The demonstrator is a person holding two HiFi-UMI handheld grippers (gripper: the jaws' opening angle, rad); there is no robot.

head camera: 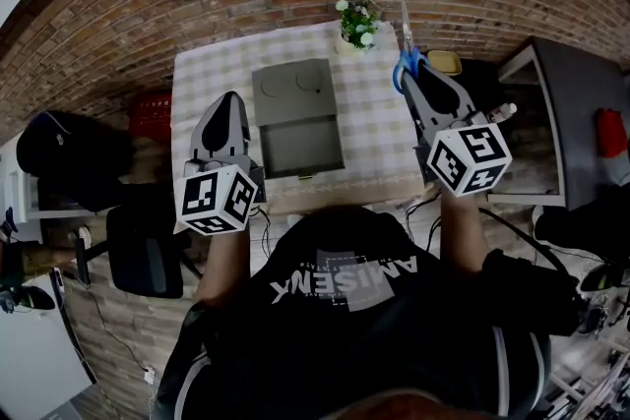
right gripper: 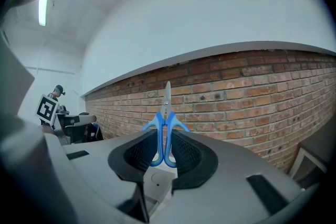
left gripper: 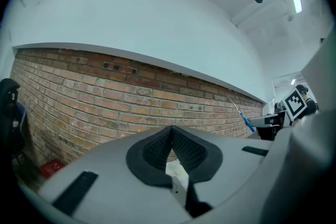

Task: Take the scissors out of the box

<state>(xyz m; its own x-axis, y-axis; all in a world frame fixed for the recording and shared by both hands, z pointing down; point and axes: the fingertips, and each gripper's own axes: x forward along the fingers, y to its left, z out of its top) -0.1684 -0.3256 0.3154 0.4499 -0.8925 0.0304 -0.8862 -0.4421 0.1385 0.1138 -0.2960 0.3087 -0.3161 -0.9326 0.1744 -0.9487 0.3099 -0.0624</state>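
Note:
The blue-handled scissors [head camera: 406,62] are up in the air over the table's right edge, blades pointing away from me. My right gripper [head camera: 414,82] is shut on their handle loops; in the right gripper view the scissors [right gripper: 164,136] stand upright between the black pads [right gripper: 185,152]. The grey box [head camera: 298,118] lies open on the checked table [head camera: 207,79], its inside bare as far as I can see. My left gripper [head camera: 229,103] hovers left of the box, pointing level at the brick wall, its pads [left gripper: 157,147] closed tip to tip with nothing between them.
A small pot of white flowers [head camera: 356,23] stands at the table's far edge. A yellow thing [head camera: 445,62] lies beyond the right gripper. A dark desk [head camera: 576,103] is at the right, a red crate [head camera: 150,116] and a black chair [head camera: 143,251] at the left.

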